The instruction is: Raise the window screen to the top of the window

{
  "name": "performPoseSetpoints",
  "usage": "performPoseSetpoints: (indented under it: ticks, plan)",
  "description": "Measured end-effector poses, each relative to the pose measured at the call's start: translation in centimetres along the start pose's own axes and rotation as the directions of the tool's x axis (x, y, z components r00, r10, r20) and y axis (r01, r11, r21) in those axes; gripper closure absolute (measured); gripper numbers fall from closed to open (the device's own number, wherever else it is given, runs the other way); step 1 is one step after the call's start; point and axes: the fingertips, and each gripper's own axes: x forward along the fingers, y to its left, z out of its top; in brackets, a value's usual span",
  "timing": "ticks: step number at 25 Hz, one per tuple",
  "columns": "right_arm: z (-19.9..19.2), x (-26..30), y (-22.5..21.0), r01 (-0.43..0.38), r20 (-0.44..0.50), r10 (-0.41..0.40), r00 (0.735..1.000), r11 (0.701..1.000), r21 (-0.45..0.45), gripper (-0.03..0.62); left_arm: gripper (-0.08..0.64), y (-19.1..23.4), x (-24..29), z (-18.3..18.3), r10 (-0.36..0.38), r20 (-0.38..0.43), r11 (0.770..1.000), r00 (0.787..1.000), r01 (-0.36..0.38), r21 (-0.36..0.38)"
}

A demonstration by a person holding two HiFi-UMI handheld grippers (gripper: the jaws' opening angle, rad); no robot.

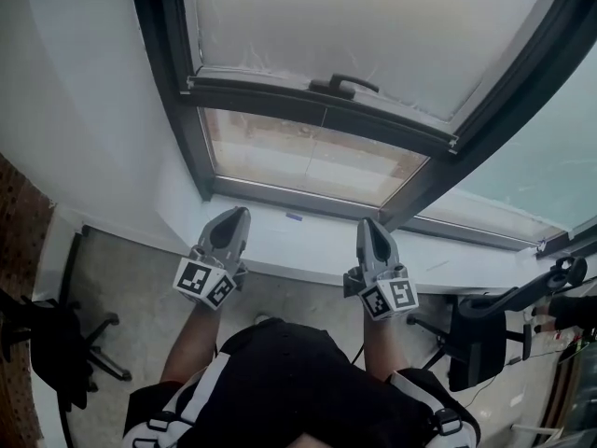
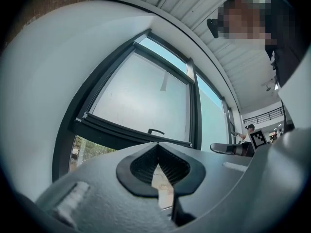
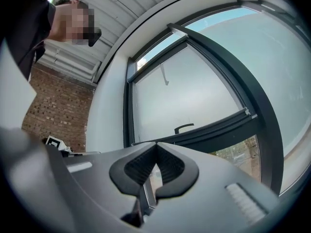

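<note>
A window with a dark frame fills the top of the head view. Its screen [image 1: 373,35] is a pale translucent sheet covering the upper part, ending in a dark bottom bar [image 1: 280,101] with a small black handle [image 1: 343,84]. Below the bar the glass is bare. My left gripper [image 1: 235,215] and right gripper [image 1: 367,224] are both shut and hold nothing. They hang side by side over the white sill [image 1: 298,236], well short of the bar. The handle [image 2: 155,131] shows above the shut jaws in the left gripper view, and the handle [image 3: 183,127] also in the right gripper view.
A black office chair [image 1: 56,339] stands at the left and another chair [image 1: 480,329] at the right on the grey floor. A brick wall [image 3: 53,110] lies to the left of the window. A second glass pane [image 1: 541,166] adjoins on the right.
</note>
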Motion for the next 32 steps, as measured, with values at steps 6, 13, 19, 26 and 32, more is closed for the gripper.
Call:
performPoseSetpoints:
  ticks: [6,13,19,26,32]
  plan:
    - [0.9,1.1,-2.1,0.018,-0.025,-0.021,0.999,0.995,-0.095,0.589,0.560,0.6,2.6,-1.5,-0.007,-0.020,1.000,1.000,0.006,-0.024]
    - [-0.5,4.6,-7.9,0.010,-0.062,-0.018,0.998,0.992,-0.125,0.589,0.560,0.8,6.5,-1.7,0.011,-0.058,0.999,0.998,-0.009,0.040]
    - [0.9,9.7,-9.9,-0.040,-0.071,0.020,0.997,0.956,-0.291,0.576,0.560,3.4,10.6,-1.4,0.026,-0.094,0.992,0.995,-0.014,0.122]
    - [1.0,13.4,-12.1,-0.141,-0.175,0.066,0.982,0.877,-0.460,0.503,0.487,6.3,17.3,-1.3,0.124,-0.208,0.909,0.970,-0.028,0.416]
    - [0.7,15.8,-13.5,-0.147,-0.249,-0.006,0.969,0.793,-0.591,0.474,0.391,7.2,21.9,-2.5,0.137,-0.334,0.780,0.933,0.106,0.616]
